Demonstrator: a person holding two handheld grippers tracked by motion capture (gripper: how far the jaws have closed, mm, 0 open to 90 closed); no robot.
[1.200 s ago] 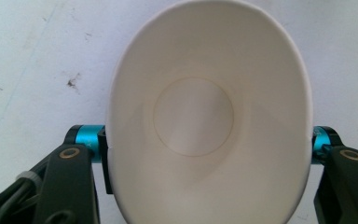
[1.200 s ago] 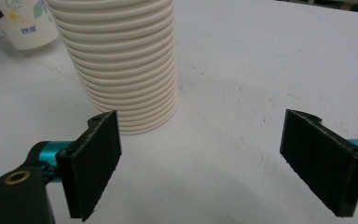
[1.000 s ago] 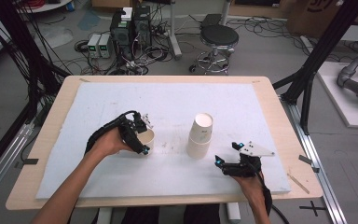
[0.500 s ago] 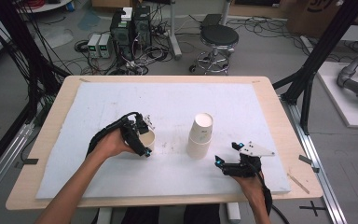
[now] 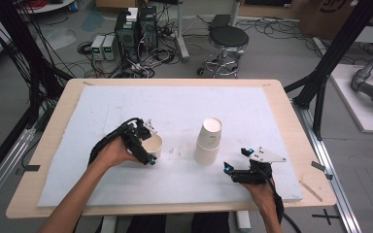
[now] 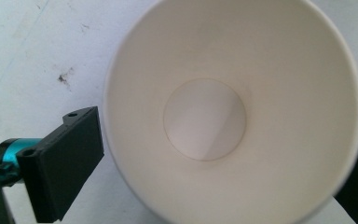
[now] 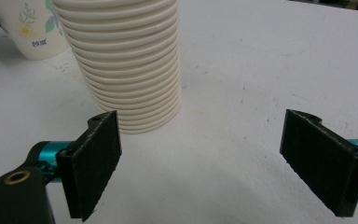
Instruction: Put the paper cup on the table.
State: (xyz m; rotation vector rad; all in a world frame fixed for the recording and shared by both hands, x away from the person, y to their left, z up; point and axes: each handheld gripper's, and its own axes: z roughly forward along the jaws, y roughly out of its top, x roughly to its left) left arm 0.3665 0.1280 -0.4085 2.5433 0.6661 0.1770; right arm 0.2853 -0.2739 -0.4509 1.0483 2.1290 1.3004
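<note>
Left gripper (image 5: 144, 144): jaws straddle a single paper cup (image 5: 151, 145), one on each side of its rim; whether they press it cannot be told.
Right gripper (image 5: 238, 164): jaws spread wide, holding nothing, resting low at 5 o'clock of the cup stack (image 5: 209, 141).
Single cup: upright, empty, at 9 o'clock of the stack.
Worktop (image 5: 184, 107): white mat, faintly stained.

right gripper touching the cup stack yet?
Apart. In the right gripper view, the right gripper is open, and bare white table surface shows between both jaws and the cup stack ahead.
</note>
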